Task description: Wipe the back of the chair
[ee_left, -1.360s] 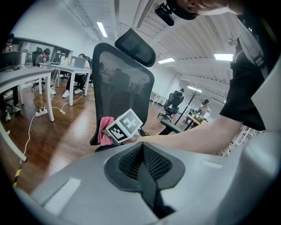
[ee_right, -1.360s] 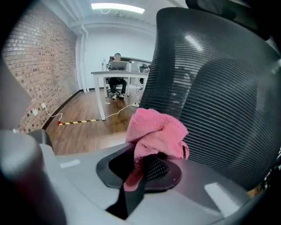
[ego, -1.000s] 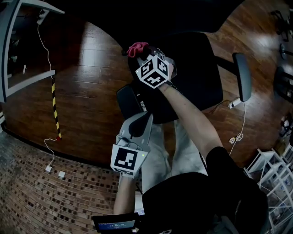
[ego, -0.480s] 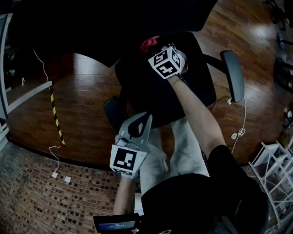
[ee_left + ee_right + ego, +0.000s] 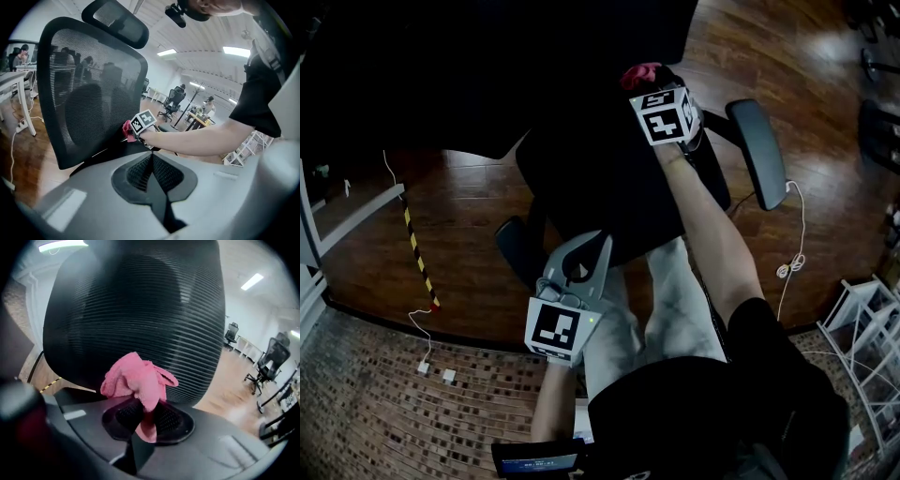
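Fingers (image 5: 169, 418) of right gripper (image 5: 146, 410) clamp one pink cloth (image 5: 138, 380) by one chair back (image 5: 140, 310) — left gripper (image 5: 153, 161) pressed together

no text can be read; the small screen (image 5: 536, 461) seems too blurred.

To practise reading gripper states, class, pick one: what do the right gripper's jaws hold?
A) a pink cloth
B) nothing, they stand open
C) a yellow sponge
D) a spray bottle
A: in the right gripper view, the right gripper is shut on a pink cloth, which bunches up above the jaws in front of the chair's mesh backrest.
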Demonstrator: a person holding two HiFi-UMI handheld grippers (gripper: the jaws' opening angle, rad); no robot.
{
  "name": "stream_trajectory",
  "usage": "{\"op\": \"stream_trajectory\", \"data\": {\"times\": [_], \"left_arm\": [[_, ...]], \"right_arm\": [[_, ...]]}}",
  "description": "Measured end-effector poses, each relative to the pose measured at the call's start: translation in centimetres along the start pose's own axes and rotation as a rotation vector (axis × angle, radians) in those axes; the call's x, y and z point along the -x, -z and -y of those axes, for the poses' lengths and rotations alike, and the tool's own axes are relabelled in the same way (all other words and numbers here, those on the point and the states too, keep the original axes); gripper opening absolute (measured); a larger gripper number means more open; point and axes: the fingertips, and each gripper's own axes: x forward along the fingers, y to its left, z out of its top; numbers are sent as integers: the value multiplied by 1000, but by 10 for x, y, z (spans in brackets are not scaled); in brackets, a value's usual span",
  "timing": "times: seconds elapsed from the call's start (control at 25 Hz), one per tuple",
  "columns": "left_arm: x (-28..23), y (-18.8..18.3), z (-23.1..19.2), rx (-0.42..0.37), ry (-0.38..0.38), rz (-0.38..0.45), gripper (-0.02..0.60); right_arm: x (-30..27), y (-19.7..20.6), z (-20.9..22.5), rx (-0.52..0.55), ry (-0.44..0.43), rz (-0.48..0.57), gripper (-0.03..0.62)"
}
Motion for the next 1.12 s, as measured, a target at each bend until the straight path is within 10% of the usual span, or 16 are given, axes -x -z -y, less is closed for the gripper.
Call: {"op": "stream_trajectory", "data": {"times": [0.64,1.12], "left_arm": [[3,-7,16,-31,28,11,-6],[49,15,-4,11,-26,65,-6]], "right_arm": [[59,-25,77,-230,169,148,51],[67,-94,-39,-7,30,227,49]]}}
